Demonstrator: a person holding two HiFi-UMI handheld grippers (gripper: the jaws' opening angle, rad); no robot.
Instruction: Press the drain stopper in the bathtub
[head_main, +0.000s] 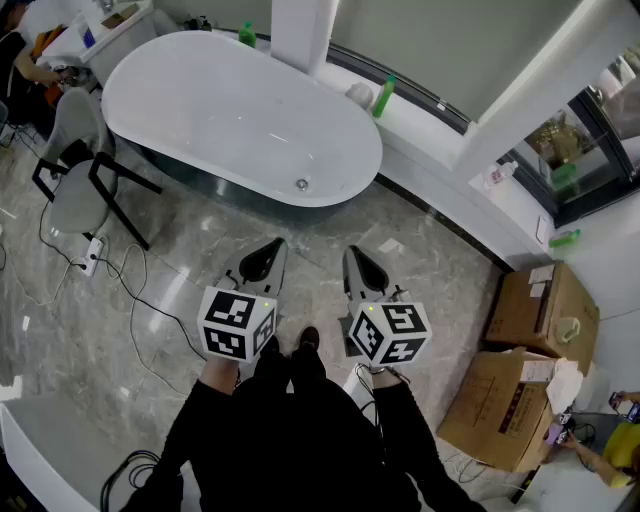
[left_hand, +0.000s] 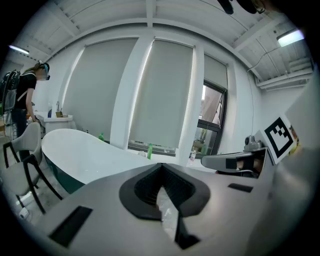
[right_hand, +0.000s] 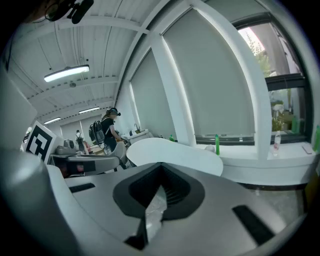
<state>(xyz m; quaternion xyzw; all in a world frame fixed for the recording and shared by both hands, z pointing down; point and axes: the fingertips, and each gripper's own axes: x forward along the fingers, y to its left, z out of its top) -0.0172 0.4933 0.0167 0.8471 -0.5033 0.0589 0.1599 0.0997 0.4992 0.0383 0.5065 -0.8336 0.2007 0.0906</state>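
A white oval bathtub (head_main: 210, 110) stands on the marble floor ahead of me, and its small round metal drain stopper (head_main: 302, 184) sits in the bottom near the tub's near right end. My left gripper (head_main: 262, 262) and right gripper (head_main: 362, 268) are held side by side close to my body, over the floor and short of the tub. Both point toward it with the jaws together and nothing between them. In the left gripper view the left gripper (left_hand: 161, 167) faces the tub (left_hand: 85, 155). The right gripper (right_hand: 161, 165) sees the tub (right_hand: 170, 152) farther off.
A grey chair (head_main: 75, 170) stands left of the tub, with cables and a power strip (head_main: 92, 255) on the floor beside it. Green bottles (head_main: 385, 96) stand on the window ledge behind the tub. Cardboard boxes (head_main: 540, 310) are stacked at the right. A person (left_hand: 25, 95) stands far left.
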